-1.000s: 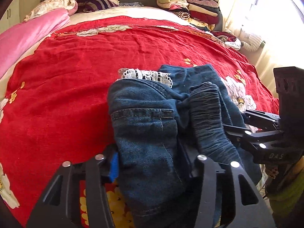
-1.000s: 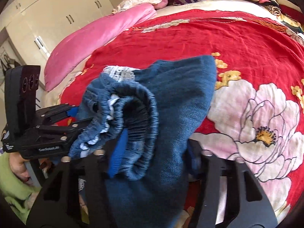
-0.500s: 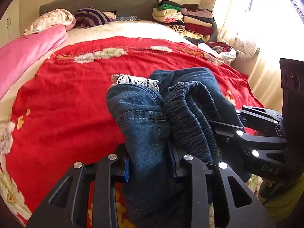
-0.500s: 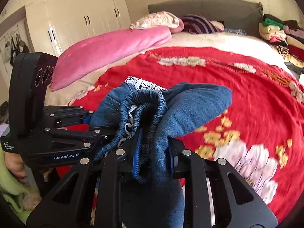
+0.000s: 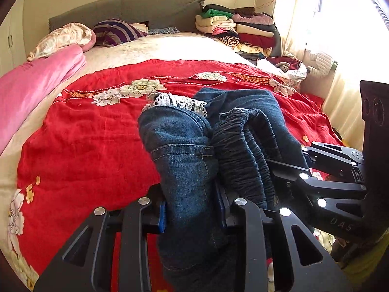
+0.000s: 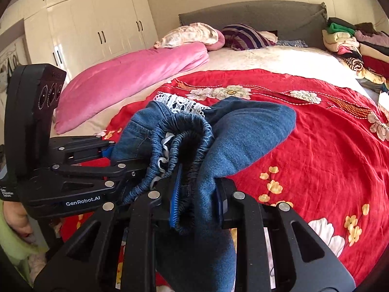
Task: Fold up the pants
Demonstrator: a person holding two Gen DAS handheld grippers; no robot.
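Blue denim pants [image 5: 184,155] with a white lace trim [image 5: 177,102] and a gathered elastic waistband [image 5: 243,150] hang bunched above the red floral bedspread [image 5: 85,141]. My left gripper [image 5: 192,216] is shut on the denim near the waist. My right gripper [image 6: 197,202] is shut on the waistband [image 6: 184,133] of the pants [image 6: 245,131]. The two grippers are close side by side; the right one shows at the right in the left wrist view [image 5: 316,185], the left one at the left in the right wrist view [image 6: 80,168]. The pants' lower part is hidden below the fingers.
A pink quilt [image 6: 131,73] lies along the bed's left side. Pillows [image 5: 114,31] sit by the grey headboard [image 5: 126,7]. A stack of folded clothes [image 5: 238,29] is at the far right corner. White wardrobes [image 6: 97,29] stand to the left.
Both grippers have lifted the pants higher off the bedspread and come closer together. The cameras now look more level, toward the headboard.
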